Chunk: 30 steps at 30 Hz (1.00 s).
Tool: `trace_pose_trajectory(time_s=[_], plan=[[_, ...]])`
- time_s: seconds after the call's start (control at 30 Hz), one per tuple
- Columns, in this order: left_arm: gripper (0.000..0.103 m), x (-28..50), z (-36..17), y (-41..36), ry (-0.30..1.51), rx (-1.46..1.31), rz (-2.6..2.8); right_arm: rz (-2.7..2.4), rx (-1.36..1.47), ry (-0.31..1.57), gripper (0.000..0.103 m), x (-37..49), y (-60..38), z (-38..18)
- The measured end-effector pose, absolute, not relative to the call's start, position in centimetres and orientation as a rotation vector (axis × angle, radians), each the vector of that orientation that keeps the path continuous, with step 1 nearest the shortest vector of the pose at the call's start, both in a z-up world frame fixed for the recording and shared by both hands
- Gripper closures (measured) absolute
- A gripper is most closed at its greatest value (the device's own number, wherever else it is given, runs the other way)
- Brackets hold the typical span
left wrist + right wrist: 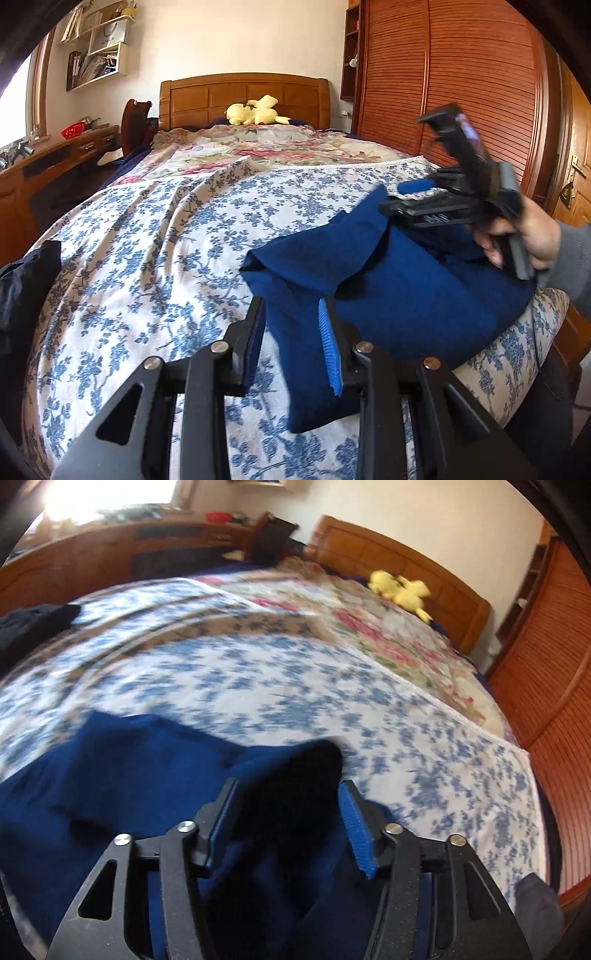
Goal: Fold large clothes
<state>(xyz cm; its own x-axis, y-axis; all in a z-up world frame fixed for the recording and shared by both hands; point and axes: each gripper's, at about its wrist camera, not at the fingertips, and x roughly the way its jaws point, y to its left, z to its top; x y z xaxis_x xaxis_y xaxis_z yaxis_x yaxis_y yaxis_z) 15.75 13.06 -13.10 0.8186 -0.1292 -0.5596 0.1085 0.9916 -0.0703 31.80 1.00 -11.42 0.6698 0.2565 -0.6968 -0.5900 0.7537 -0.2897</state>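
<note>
Blue garment [388, 295] bunched on bed [166, 240], near edge. Left claw [293, 343] clenched on garment's fold. Right claw [288, 812] parted, pads clear of cloth lying between.

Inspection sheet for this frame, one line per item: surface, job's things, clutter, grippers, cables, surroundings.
Surface: bed under a blue-flowered sheet, wrinkled.
Job's things: blue garment, partly folded, near the bed's edge.
Clutter: dark cloth at the far side; yellow plush toy by the headboard.
Grippers: left gripper has a garment corner between its fingers, grip unclear; right gripper open over the garment, pads not pressing.
Cables: one thin dark lead below the right hand.
Surroundings: wooden headboard, slatted wardrobe, desk, wall shelves.
</note>
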Motion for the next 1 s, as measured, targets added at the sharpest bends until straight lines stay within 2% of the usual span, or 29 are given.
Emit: trace_pose_trajectory(time_s=[0.23,0.57,0.87,1.0], plan=[[0.075,15.2,-12.9,14.6,0.589,-0.047,-0.094,0.707,-0.531,0.714,0.042,26.5,4.6,-12.4],[0.075,14.8,-13.3,16.8,0.595,-0.058,-0.057,0.845,-0.596,0.860,0.042,25.6,10.4,-16.9],[0.075,14.8,-13.3,17.3,0.590,-0.058,-0.050,0.892,-0.514,0.892,0.042,25.5,10.1,-16.0],[0.075,14.8,-13.3,17.4,0.587,-0.060,-0.043,0.922,-0.562,0.878,0.042,24.3,11.2,-16.3]])
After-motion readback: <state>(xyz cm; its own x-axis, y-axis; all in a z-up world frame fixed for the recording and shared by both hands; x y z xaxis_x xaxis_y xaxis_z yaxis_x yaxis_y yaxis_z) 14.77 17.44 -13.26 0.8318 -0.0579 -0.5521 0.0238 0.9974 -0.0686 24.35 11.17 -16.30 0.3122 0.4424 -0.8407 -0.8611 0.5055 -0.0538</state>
